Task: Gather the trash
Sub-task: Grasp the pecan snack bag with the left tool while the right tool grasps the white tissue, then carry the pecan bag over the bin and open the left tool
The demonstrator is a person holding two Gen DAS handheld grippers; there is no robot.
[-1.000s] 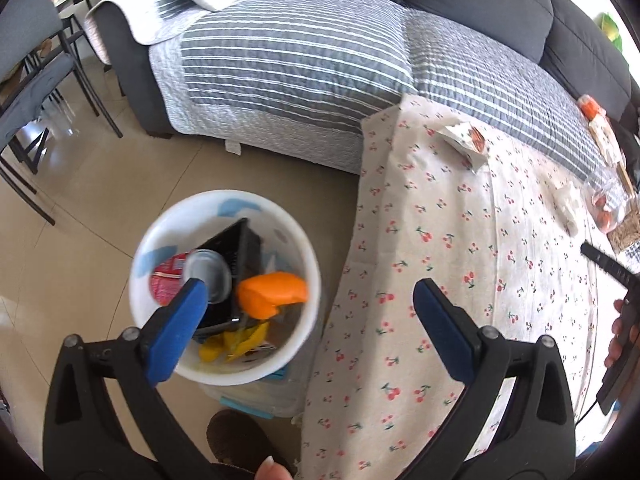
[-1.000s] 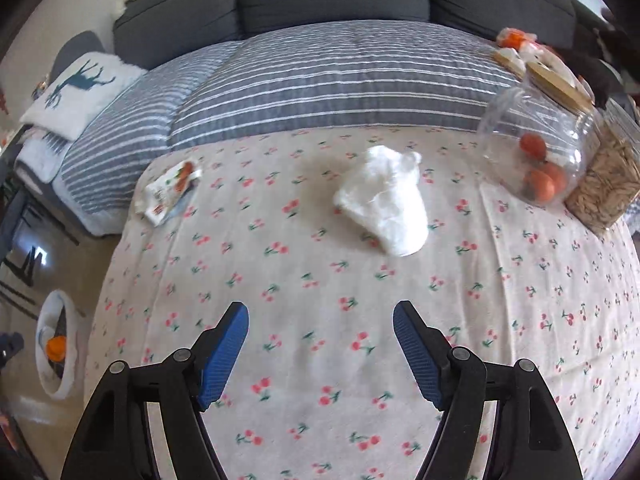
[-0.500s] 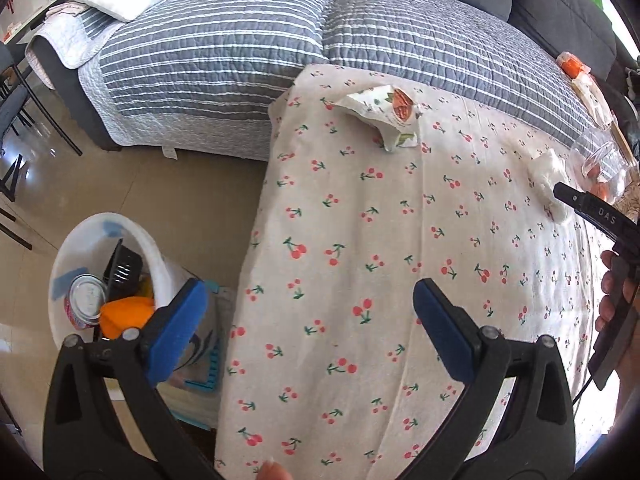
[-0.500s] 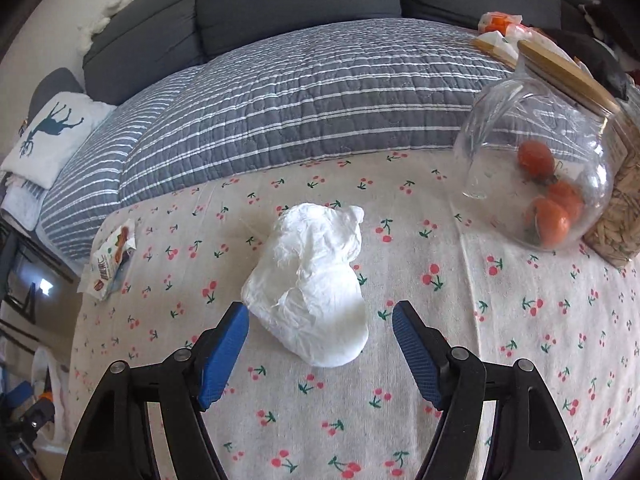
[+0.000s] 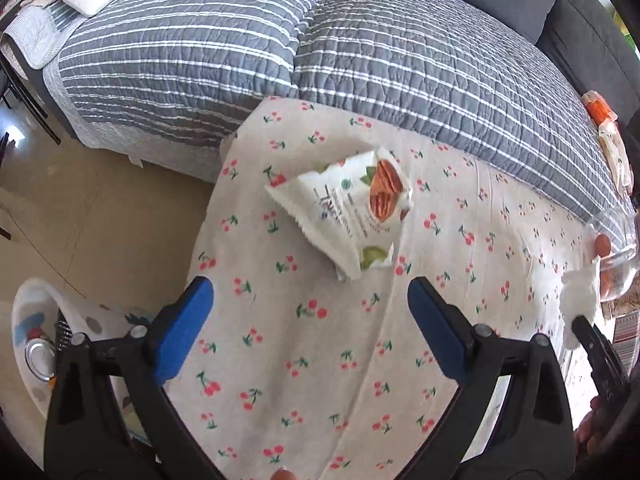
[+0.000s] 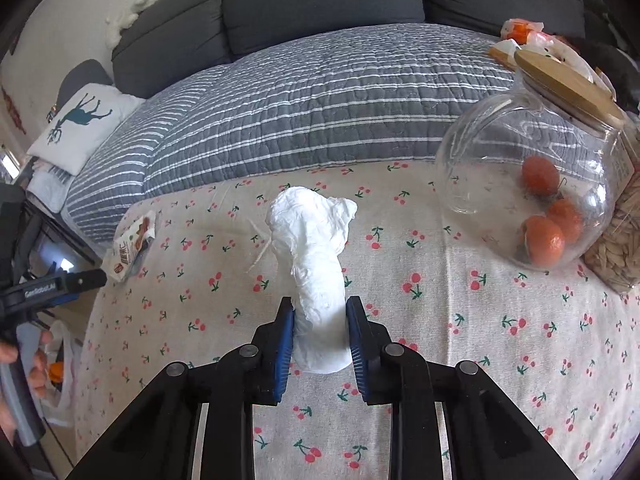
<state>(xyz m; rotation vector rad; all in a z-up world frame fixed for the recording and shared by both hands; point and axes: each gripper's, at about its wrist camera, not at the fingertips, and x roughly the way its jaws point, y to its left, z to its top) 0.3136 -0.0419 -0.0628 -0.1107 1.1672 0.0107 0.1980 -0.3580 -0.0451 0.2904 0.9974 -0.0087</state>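
Right gripper (image 6: 320,338): jaws drawn in and clamped on the near end of a crumpled white tissue (image 6: 314,256). Both blue pads press into the paper, which is pinched narrow between them. The tissue's long axis runs straight out from the jaws, away from the camera, and its far end spreads loose on the cherry-print tablecloth (image 6: 460,320). Whether the far end is lifted off the cloth cannot be told.

Left gripper (image 5: 310,316): jaws wide apart, nothing between them. It hangs over the near corner region of the same cloth. A snack wrapper (image 5: 346,210) lies flat ahead of the jaws, just beyond their tips and roughly centred on the gap. Its long axis runs diagonally, from upper left to lower right in the left wrist view, so it sits askew to the line between the pads.

Judgement: the left hand is plainly the nearer to the wrapper; the right is occupied. The next move for the left turns on going forward and down over the wrapper, perhaps with a slight turn to close across its short side.

Outward: a white bin (image 5: 38,344) holding rubbish stands on the floor, low left of the left gripper, beside the table edge. A glass jar (image 6: 532,184) with orange fruit stands right of the tissue, well apart from it. A striped sofa cover (image 6: 320,108) lies behind the table.
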